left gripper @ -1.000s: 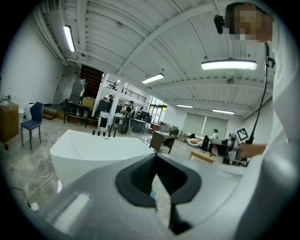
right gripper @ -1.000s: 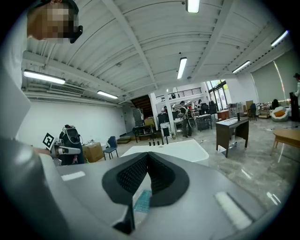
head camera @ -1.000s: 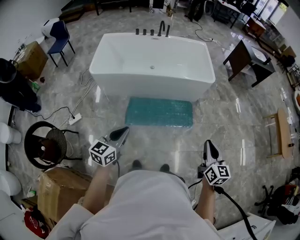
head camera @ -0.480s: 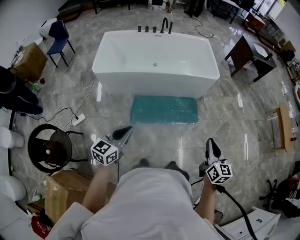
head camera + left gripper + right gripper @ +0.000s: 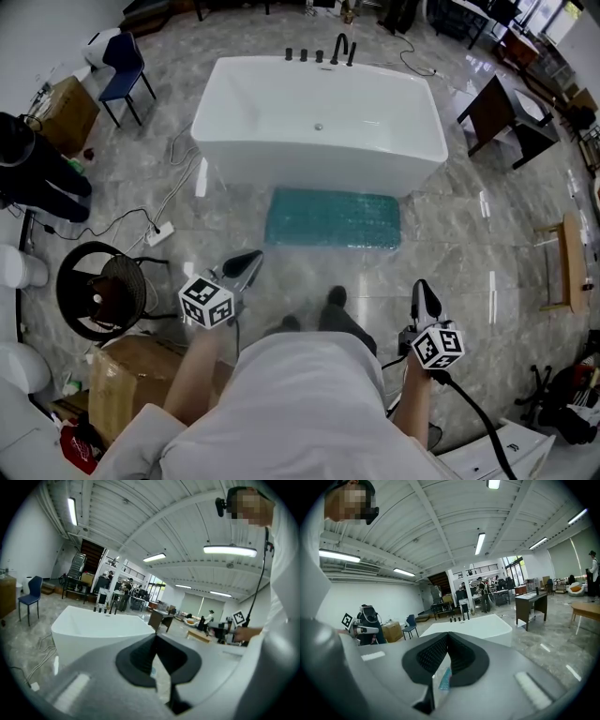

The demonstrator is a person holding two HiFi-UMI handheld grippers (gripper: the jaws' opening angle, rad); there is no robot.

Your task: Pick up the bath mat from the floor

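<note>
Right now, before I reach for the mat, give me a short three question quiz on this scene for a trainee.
1. True or false: the bath mat lies flat beside the long side of the bathtub.
2. What do the left gripper and the right gripper hold? A: the mat. B: a cable. C: nothing.
3. Fill in: the jaws of both grippers are ___.
Key: 1 true; 2 C; 3 shut.
</note>
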